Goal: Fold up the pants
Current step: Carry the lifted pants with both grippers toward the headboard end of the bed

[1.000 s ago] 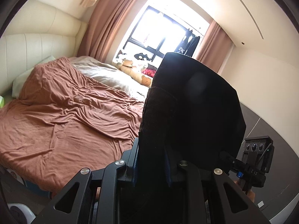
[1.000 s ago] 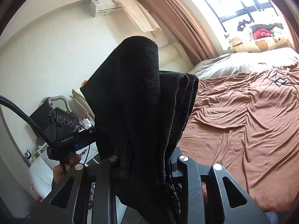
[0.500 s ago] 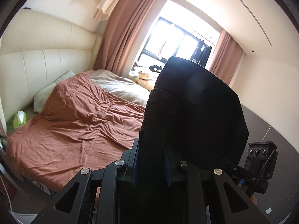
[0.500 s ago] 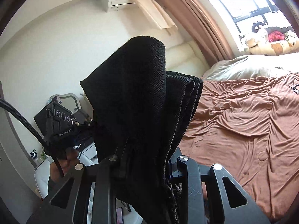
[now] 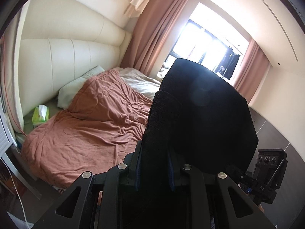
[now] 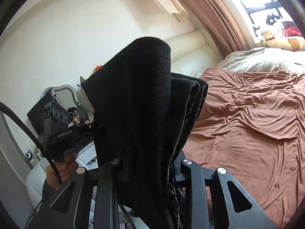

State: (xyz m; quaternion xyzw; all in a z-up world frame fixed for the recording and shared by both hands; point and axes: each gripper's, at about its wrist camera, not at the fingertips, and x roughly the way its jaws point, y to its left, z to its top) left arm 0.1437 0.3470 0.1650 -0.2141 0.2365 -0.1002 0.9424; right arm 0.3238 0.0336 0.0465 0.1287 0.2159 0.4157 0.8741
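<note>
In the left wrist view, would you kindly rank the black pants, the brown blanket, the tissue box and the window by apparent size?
1. Black pants and brown blanket: similar; the pants are magnified by nearness.
2. Window.
3. Tissue box.

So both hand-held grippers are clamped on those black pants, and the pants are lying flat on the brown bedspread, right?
Not quite. Both the left hand-held gripper and the right hand-held gripper are clamped on the black pants, but the pants are not lying flat: they are held up in the air, draped over the fingers. Both wrist views show the brown bedspread beyond them.
</note>
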